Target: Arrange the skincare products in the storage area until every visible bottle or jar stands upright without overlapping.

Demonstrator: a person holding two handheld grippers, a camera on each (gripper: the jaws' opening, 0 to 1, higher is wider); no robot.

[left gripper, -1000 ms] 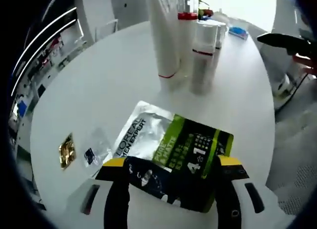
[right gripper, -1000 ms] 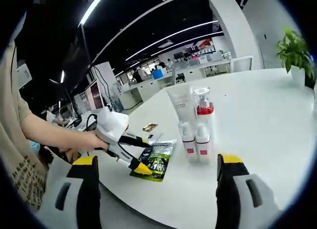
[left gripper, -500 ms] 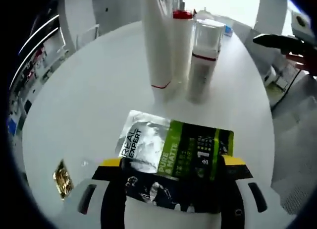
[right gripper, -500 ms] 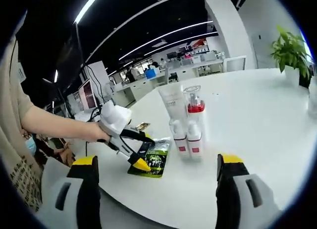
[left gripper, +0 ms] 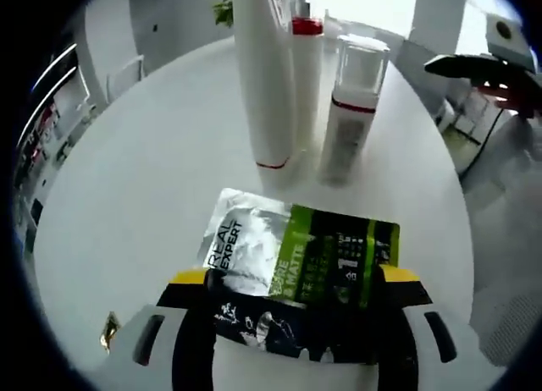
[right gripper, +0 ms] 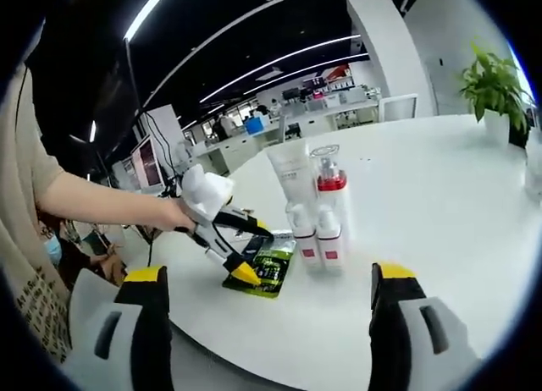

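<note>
A silver, green and black sachet (left gripper: 296, 256) lies flat on the round white table (left gripper: 127, 179), spanning the gap between my left gripper's (left gripper: 294, 277) yellow-tipped jaws, which hold it by its edges. Just beyond stand a tall white tube (left gripper: 264, 78), a red-collared pump bottle (left gripper: 306, 69) and a clear-capped white bottle (left gripper: 347, 112), all upright. In the right gripper view the left gripper (right gripper: 241, 256) sits over the sachet (right gripper: 269, 264) beside the tube (right gripper: 290, 175), the pump bottle (right gripper: 330, 196) and two small red-banded bottles (right gripper: 315, 237). My right gripper (right gripper: 269, 323) hovers open near the table edge.
A small gold packet (left gripper: 110, 332) lies at the table's near left rim. A potted plant (right gripper: 491, 86) stands at the far right. A person's arm (right gripper: 102, 209) reaches in from the left. The right gripper (left gripper: 474, 65) shows off the table's right side.
The left gripper has moved toward the upright bottles with the sachet between its jaws. The gold packet has fallen behind. The right gripper stays open.
</note>
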